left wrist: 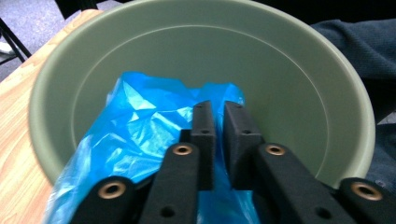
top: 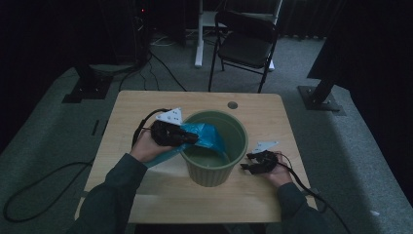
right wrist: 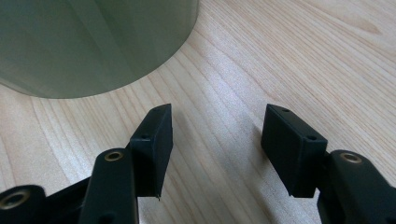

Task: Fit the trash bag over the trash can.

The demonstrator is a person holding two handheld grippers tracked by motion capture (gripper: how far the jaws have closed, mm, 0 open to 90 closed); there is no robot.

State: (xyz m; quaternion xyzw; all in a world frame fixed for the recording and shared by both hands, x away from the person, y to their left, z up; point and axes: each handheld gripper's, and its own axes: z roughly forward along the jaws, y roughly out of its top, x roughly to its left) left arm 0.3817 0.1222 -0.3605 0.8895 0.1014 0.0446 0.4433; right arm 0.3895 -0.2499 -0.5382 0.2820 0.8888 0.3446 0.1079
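A crinkled, glossy blue plastic bag (left wrist: 140, 121) drapes over the rim of the smooth, matt green plastic bucket (top: 214, 168), which stands on a pale wood-grain table (right wrist: 280, 56) with a satin finish, beside matt black jaws.

Blue bag (left wrist: 140, 126) lower end cut off; pot (right wrist: 93, 42) top out of frame

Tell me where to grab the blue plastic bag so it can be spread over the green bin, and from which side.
Probably best: grip the blue plastic bag at its loose edge draped over the green bin's left rim, coming from above on the left. There the film is bunched and free. The left gripper sits there now, jaws barely apart.
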